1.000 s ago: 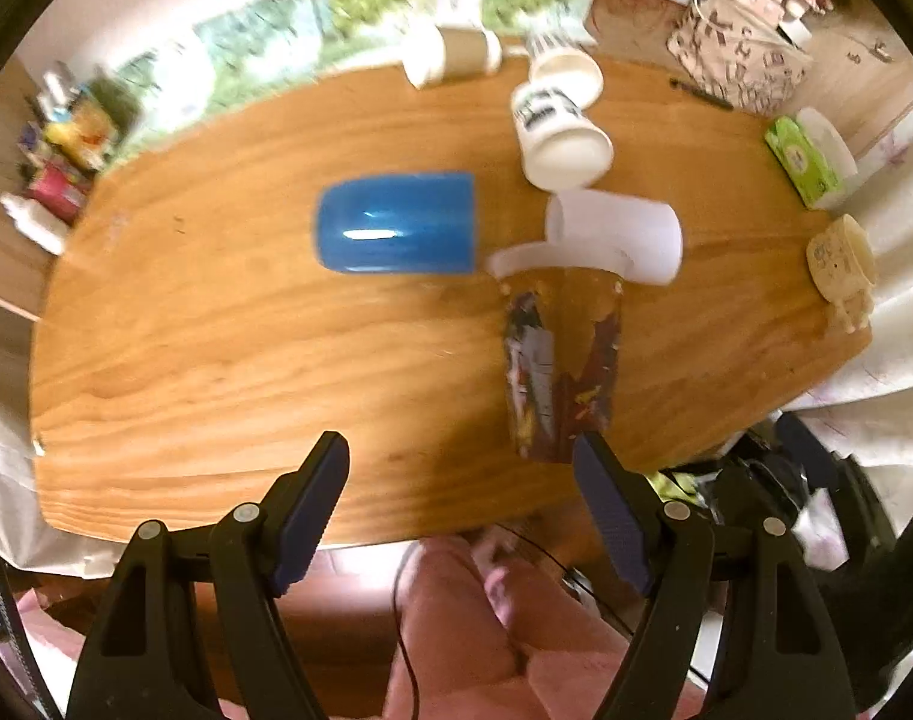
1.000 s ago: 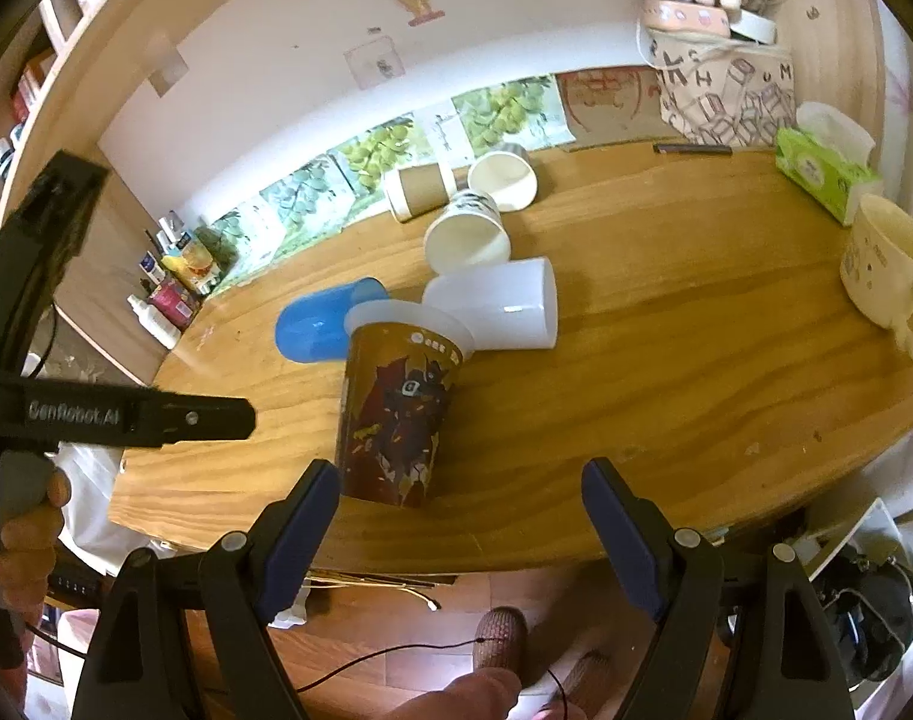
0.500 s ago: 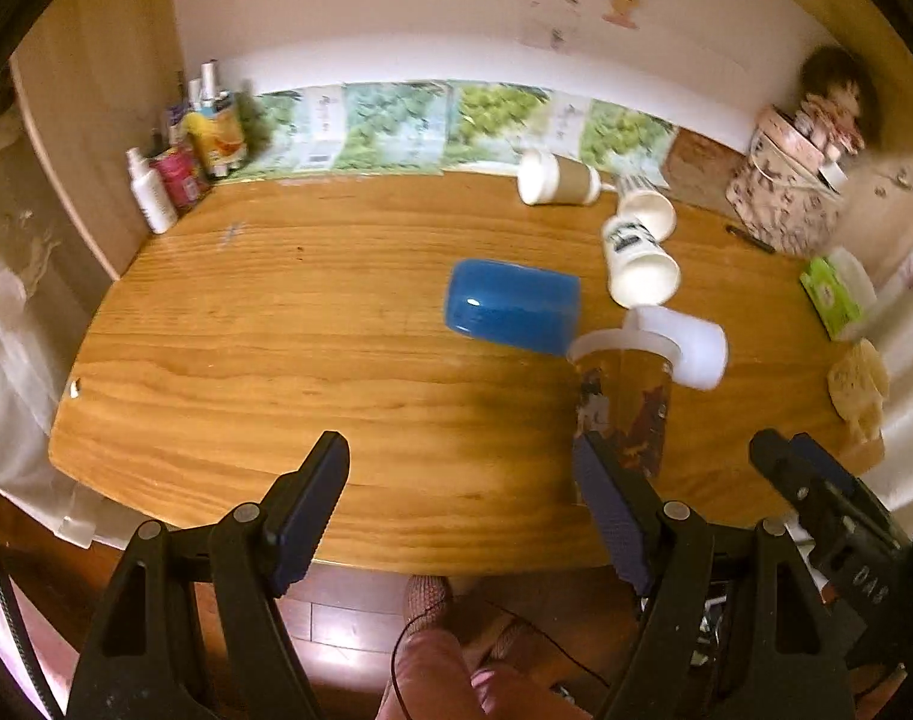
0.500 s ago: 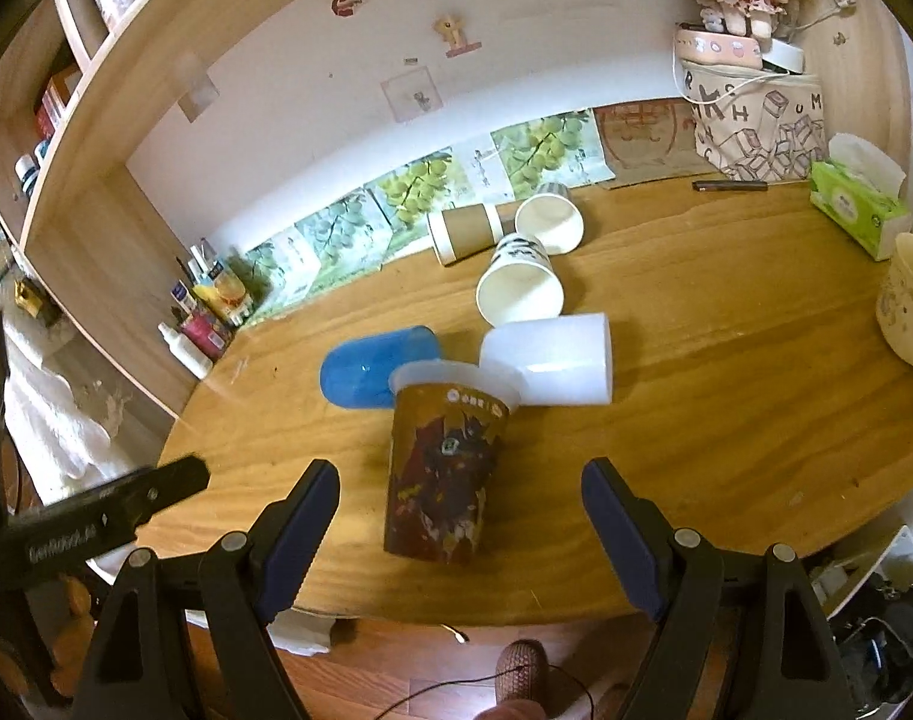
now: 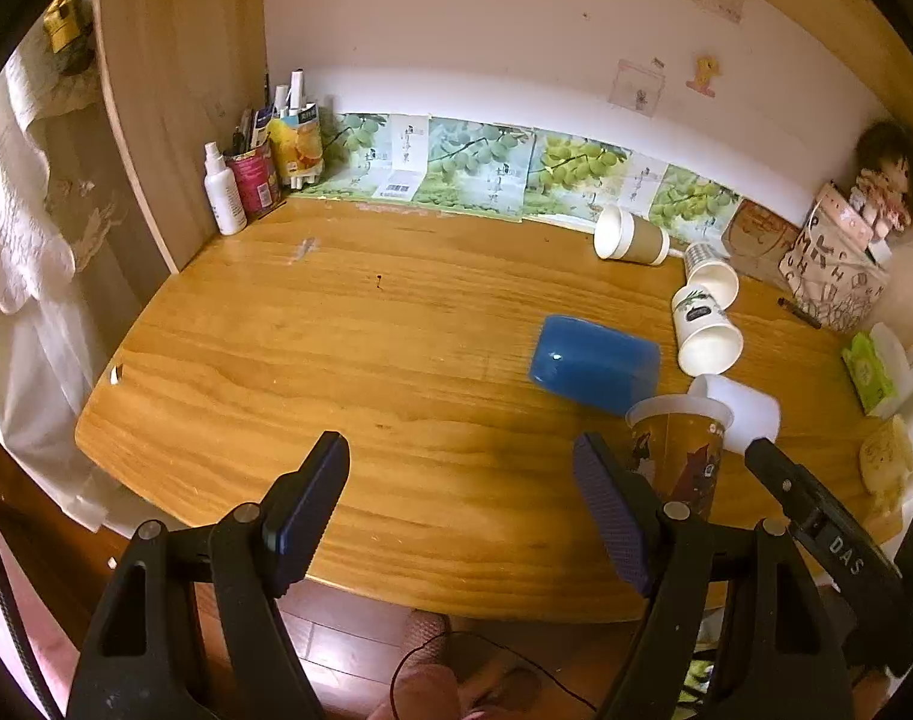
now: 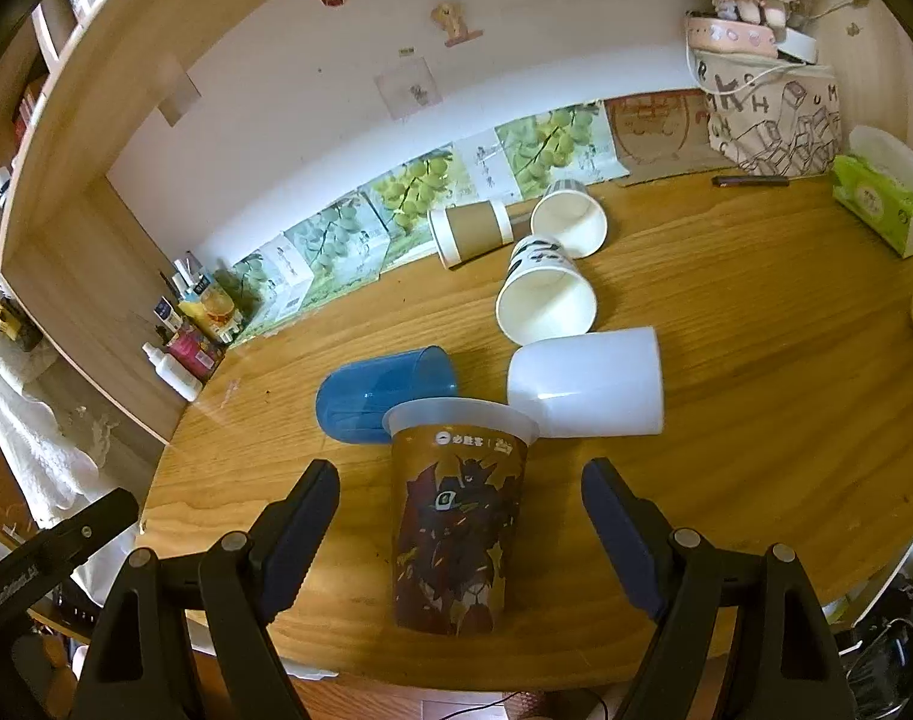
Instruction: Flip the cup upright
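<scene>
Facing the upright printed cup (image 6: 456, 516), both my right gripper (image 6: 459, 534) and left gripper (image 5: 462, 516) gape empty; next, probably the toppled blue cup (image 6: 384, 393).

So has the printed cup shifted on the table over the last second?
No. The printed cup stands upright, still just in front of the blue cup and white cup; only the cameras moved.

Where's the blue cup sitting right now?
The blue cup lies on its side mid-table, just behind and left of the upright printed cup in the right wrist view, with the white plastic cup lying to its right.
</scene>
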### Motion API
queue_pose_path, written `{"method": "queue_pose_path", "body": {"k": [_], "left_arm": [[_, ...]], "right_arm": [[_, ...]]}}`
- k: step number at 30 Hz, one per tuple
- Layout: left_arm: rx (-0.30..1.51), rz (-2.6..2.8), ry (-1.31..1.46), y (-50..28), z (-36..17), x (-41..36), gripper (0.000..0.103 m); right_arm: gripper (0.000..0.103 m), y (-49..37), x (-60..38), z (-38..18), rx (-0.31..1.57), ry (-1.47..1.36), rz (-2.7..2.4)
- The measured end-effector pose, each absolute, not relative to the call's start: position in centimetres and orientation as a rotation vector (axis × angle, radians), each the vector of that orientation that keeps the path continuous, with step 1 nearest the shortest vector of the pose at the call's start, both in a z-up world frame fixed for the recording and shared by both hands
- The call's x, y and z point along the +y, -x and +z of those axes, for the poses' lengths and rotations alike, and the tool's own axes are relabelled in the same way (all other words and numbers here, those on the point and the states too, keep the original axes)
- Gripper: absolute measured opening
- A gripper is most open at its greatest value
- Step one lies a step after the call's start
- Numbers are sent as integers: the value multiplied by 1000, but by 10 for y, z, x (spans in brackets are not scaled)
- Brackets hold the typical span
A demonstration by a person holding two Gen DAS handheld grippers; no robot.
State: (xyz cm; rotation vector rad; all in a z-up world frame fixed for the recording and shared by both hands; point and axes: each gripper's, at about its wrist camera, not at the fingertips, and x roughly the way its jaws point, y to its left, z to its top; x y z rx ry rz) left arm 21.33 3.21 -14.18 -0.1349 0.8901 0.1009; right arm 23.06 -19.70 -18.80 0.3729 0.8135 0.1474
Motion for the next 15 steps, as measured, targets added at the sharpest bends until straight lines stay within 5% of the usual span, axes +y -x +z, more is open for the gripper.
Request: {"method": "queue_pose_path", "body": {"k": [15], "left_arm": [[906,-30,7,-249,-150,50,80]], "right_arm": [[84,-276,-150,-232,930,-393,124]]}}
